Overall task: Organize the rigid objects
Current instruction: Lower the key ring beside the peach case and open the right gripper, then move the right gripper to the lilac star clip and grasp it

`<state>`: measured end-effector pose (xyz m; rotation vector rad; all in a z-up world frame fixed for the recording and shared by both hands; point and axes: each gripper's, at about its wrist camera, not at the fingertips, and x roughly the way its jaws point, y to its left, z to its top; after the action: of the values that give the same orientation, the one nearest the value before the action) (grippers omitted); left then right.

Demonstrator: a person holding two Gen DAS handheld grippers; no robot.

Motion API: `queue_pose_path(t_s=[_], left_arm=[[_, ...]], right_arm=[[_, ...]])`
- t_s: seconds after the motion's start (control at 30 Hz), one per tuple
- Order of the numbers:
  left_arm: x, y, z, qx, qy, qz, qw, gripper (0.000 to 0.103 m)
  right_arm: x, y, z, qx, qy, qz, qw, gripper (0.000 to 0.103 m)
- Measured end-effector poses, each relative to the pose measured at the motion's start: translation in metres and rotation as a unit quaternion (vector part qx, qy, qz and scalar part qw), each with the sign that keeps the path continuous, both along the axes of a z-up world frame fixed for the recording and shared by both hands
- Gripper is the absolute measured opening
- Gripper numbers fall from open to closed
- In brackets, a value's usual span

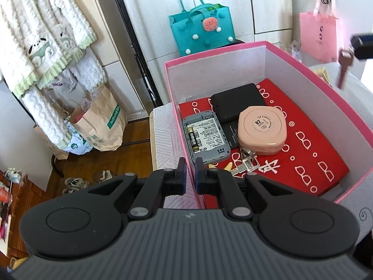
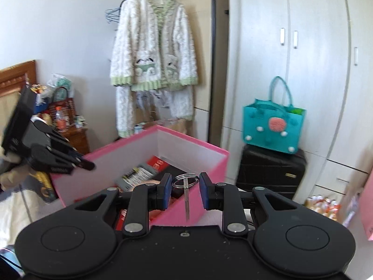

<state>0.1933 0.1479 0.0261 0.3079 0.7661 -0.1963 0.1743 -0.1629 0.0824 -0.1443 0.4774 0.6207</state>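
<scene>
A pink box [image 1: 256,44] with white inner walls and a red lining stands on a white patterned cloth. Inside lie a grey device with a battery [image 1: 205,137], a black case [image 1: 237,102], a round pink case [image 1: 262,129] and a bunch of keys [image 1: 247,163]. My left gripper [image 1: 191,175] is shut on the box's near left wall; from the right wrist it appears at the box's left side [image 2: 85,163]. My right gripper [image 2: 185,186] is shut on a key ring [image 2: 185,179], above the pink box [image 2: 186,137]. A key [image 2: 187,204] dangles from the ring, also seen as the key [image 1: 343,70] at the far right.
A teal felt bag [image 1: 201,30] sits on a black suitcase [image 2: 272,170] against white wardrobe doors. A pink bag [image 1: 319,35] hangs at the right. A cardigan [image 2: 153,46] hangs on a rack, with paper bags [image 1: 102,126] on the wooden floor below.
</scene>
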Motion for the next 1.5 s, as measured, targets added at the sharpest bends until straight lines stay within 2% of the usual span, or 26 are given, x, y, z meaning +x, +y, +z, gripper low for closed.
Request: queue_pose_path(t_s=[0.17, 0.3, 0.47, 0.63, 0.73, 0.9, 1.03, 1.17, 1.27, 1.33, 1.43, 1.5], left_arm=[[0.002, -0.004, -0.001, 0.017, 0.002, -0.011, 0.9998, 0.007], [0.002, -0.004, -0.002, 0.023, 0.001, -0.016, 0.9996, 0.007], [0.0, -0.001, -0.002, 0.013, -0.001, -0.016, 0.9998, 0.007], [0.0, 0.002, -0.002, 0.008, -0.002, -0.02, 0.9998, 0.007], [0.0, 0.003, -0.002, 0.006, -0.002, -0.021, 0.9998, 0.007], [0.0, 0.003, -0.002, 0.006, -0.002, -0.02, 0.9998, 0.008], [0.0, 0.004, -0.001, 0.005, -0.002, -0.02, 0.9998, 0.008], [0.0, 0.003, 0.0, 0.003, -0.002, -0.018, 0.9998, 0.008], [0.0, 0.003, 0.0, 0.002, -0.002, -0.017, 0.9999, 0.008], [0.0, 0.003, 0.0, 0.003, -0.002, -0.016, 0.9999, 0.008], [0.0, 0.004, 0.001, 0.002, -0.002, -0.015, 0.9999, 0.008], [0.0, 0.004, 0.001, 0.004, -0.003, -0.014, 0.9999, 0.008]], right_arm=[[0.005, 0.018, 0.008, 0.03, 0.015, 0.049, 0.998, 0.03], [0.012, 0.038, -0.005, 0.055, 0.058, 0.091, 0.993, 0.03], [0.022, 0.063, -0.032, 0.021, 0.086, 0.099, 0.991, 0.03], [0.029, 0.069, -0.047, -0.023, 0.086, 0.074, 0.993, 0.03], [0.03, 0.065, -0.048, -0.049, 0.054, 0.03, 0.997, 0.032], [0.025, 0.043, -0.037, -0.02, 0.032, 0.007, 0.999, 0.035], [0.013, 0.02, -0.028, 0.006, 0.016, -0.015, 1.0, 0.047], [0.003, -0.003, -0.025, 0.023, 0.01, -0.034, 0.999, 0.049], [0.0, -0.021, -0.03, 0.031, 0.012, -0.057, 0.998, 0.056], [-0.003, -0.029, -0.037, 0.019, 0.007, -0.073, 0.997, 0.061], [-0.004, -0.04, -0.052, 0.003, 0.014, -0.09, 0.996, 0.062], [-0.005, -0.049, -0.064, 0.005, 0.036, -0.087, 0.996, 0.062]])
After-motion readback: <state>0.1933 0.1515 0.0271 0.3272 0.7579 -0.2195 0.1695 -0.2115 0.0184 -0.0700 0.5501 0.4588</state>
